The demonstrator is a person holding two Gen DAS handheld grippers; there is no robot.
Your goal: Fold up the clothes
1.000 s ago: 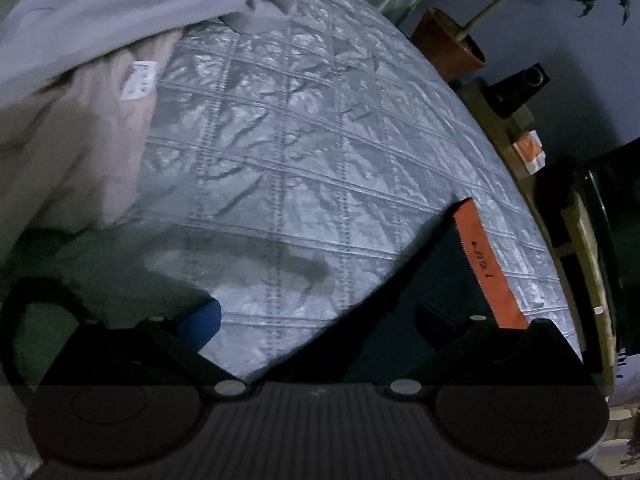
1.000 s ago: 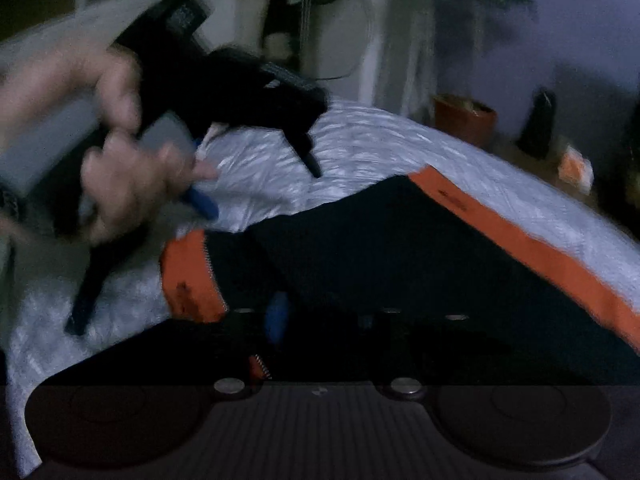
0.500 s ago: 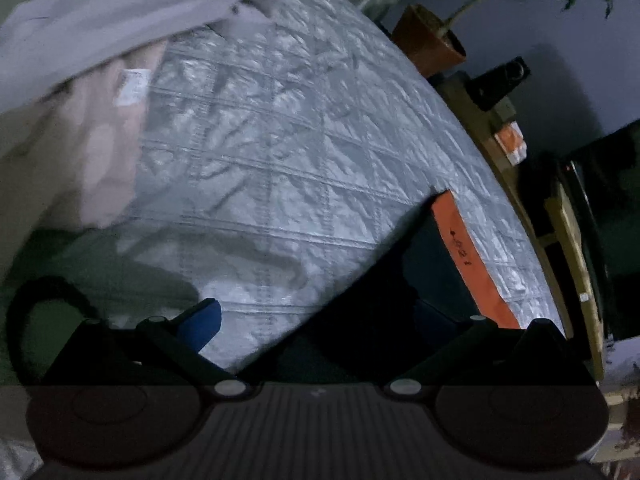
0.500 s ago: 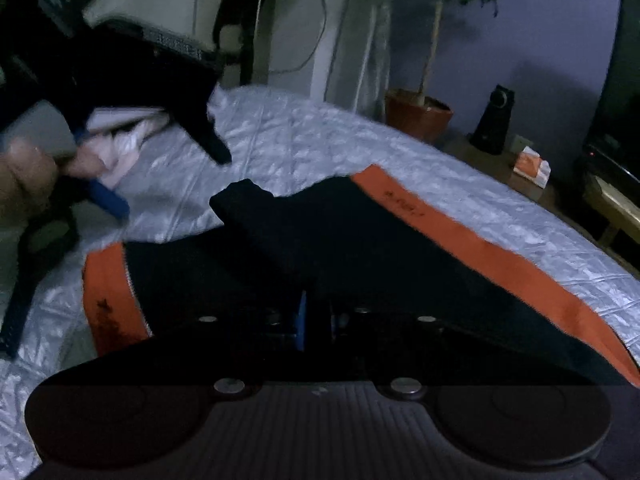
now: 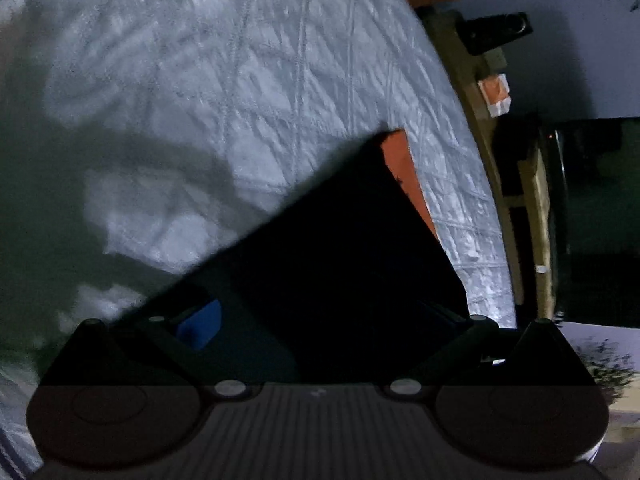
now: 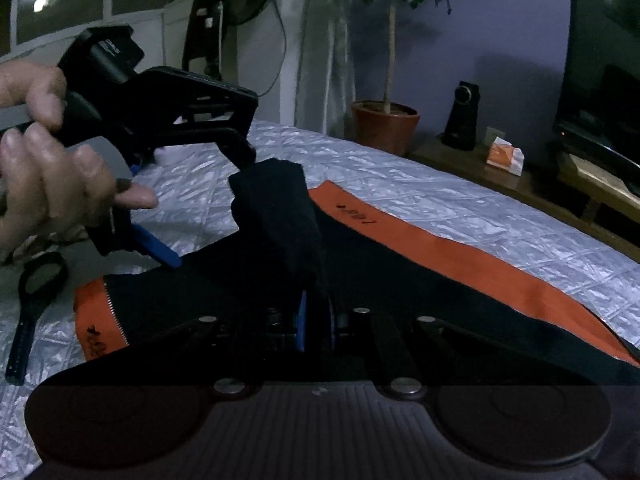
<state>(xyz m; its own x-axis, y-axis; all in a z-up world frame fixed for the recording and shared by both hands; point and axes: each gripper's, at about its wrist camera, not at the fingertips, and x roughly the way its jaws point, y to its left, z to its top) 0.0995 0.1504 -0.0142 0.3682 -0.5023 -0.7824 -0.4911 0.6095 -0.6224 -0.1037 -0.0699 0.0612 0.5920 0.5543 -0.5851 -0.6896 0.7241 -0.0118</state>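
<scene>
A black garment (image 6: 400,280) with orange bands (image 6: 420,240) lies spread on the silver quilted bed cover (image 6: 440,200). My right gripper (image 6: 316,316) is shut on a fold of the black cloth, which rises in a peak in front of it. A hand (image 6: 48,184) holds my left gripper (image 6: 206,206) open, its upper fingertip (image 6: 244,152) at the top of that raised fold. In the left wrist view the left gripper (image 5: 320,320) hangs open over the black garment (image 5: 340,248), its blue pad (image 5: 200,328) above the cloth's edge.
Past the bed's far edge a potted plant (image 6: 386,124), a speaker (image 6: 462,116) and an orange tissue box (image 6: 504,156) stand by a low wooden bench, with a dark TV (image 6: 600,80) at the right. A black strap loop (image 6: 40,276) dangles at the left.
My right gripper has closed on the black cloth and drawn up a fold. The left gripper has swung over the garment; the pale clothes pile has left its view.
</scene>
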